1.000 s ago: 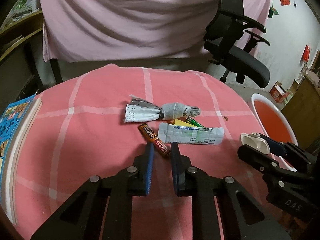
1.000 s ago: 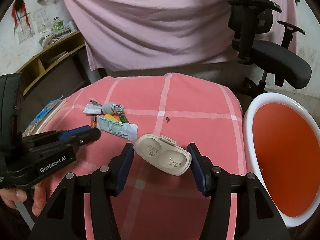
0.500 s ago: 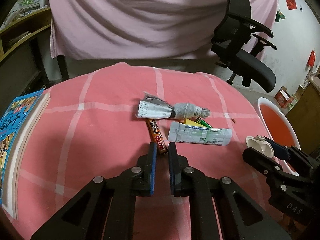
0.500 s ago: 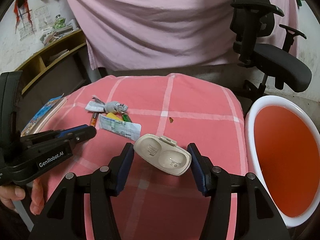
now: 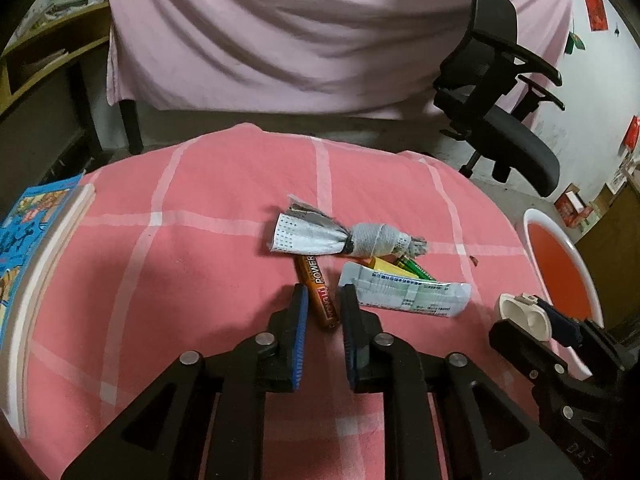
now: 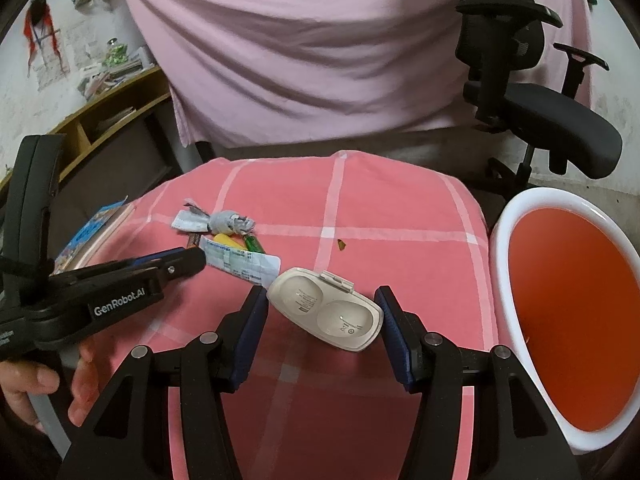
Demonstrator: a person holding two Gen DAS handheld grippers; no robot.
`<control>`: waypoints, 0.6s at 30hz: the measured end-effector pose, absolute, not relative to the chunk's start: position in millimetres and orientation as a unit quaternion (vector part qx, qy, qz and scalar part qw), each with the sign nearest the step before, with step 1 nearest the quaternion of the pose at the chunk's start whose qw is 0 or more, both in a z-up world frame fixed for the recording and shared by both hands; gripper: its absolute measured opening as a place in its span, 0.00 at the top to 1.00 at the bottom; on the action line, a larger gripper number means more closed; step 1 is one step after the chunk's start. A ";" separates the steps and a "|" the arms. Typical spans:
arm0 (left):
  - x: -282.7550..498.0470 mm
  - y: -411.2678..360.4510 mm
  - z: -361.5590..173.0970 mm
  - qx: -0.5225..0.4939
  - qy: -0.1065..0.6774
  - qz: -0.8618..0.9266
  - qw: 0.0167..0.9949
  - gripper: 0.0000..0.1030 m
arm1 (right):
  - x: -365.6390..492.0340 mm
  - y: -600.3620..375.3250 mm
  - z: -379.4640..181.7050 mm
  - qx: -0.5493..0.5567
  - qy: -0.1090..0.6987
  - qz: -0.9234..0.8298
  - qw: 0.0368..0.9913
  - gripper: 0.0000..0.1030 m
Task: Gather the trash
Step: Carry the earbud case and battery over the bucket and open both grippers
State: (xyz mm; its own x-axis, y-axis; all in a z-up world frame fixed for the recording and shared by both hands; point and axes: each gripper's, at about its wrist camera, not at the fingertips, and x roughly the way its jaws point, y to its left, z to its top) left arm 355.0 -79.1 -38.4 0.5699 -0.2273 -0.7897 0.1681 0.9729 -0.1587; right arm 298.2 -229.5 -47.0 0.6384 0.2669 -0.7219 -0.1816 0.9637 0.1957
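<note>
A brown battery lies on the pink checked tablecloth, and my left gripper is shut on its near end. Just past it lie a twisted grey-white paper wad, a white printed sachet, a yellow piece and a green battery. My right gripper is shut on a beige twin-cup plastic case, held above the cloth. A white tub with an orange inside stands just right of it.
A blue picture book lies at the table's left edge. A black office chair stands behind the table on the right, in front of a pink drape. A small crumb sits mid-table. A hand holds the left gripper's handle.
The left jaws have narrowed a little and the brown battery has swung from slanted to in line with the fingers, now deeper between them. The right gripper and its case have not moved.
</note>
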 end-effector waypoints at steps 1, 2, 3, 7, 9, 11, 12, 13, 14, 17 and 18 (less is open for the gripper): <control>354.4 -79.7 -38.8 -0.031 0.449 -0.108 0.886 0.93 | 298.3 -229.8 -47.3 0.052 0.406 0.124 0.904 0.48; 353.2 -78.6 -38.9 -0.032 0.448 -0.107 0.887 0.93 | 297.9 -230.0 -47.1 0.052 0.406 0.124 0.904 0.48; 351.5 -76.4 -38.8 -0.036 0.445 -0.109 0.888 0.93 | 297.6 -230.0 -47.0 0.053 0.404 0.124 0.905 0.48; 342.8 -69.5 -37.3 -0.055 0.434 -0.117 0.891 0.94 | 293.5 -231.8 -43.1 0.059 0.386 0.133 0.911 0.48; 335.5 -63.9 -31.5 -0.072 0.414 -0.128 0.899 0.94 | 290.6 -232.2 -40.2 0.063 0.374 0.136 0.915 0.48; 323.4 -56.6 -19.8 -0.093 0.373 -0.147 0.911 0.94 | 285.4 -235.4 -35.0 0.077 0.350 0.147 0.922 0.48; 316.6 -53.4 -14.2 -0.100 0.351 -0.156 0.918 0.93 | 283.7 -236.6 -32.3 0.083 0.339 0.150 0.925 0.48; 310.1 -51.2 -9.3 -0.104 0.332 -0.161 0.924 0.93 | 280.7 -239.2 -29.5 0.091 0.325 0.151 0.929 0.48; 301.3 -50.2 -2.7 -0.104 0.307 -0.168 0.931 0.93 | 278.5 -241.1 -27.2 0.097 0.314 0.151 0.932 0.48; 279.0 -54.4 9.2 -0.086 0.257 -0.179 0.946 0.93 | 269.6 -246.2 -18.8 0.114 0.273 0.152 0.943 0.48; 272.4 -56.7 12.4 -0.078 0.244 -0.180 0.950 0.93 | 266.0 -248.0 -15.8 0.118 0.257 0.152 0.947 0.48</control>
State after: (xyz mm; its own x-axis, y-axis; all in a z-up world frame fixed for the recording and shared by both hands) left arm 272.4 -56.7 12.4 0.8160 -0.3800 -0.4355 0.3040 0.9230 -0.2358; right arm 266.0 -248.0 -15.8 0.8218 0.3478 -0.4513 -0.2268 0.9263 0.3010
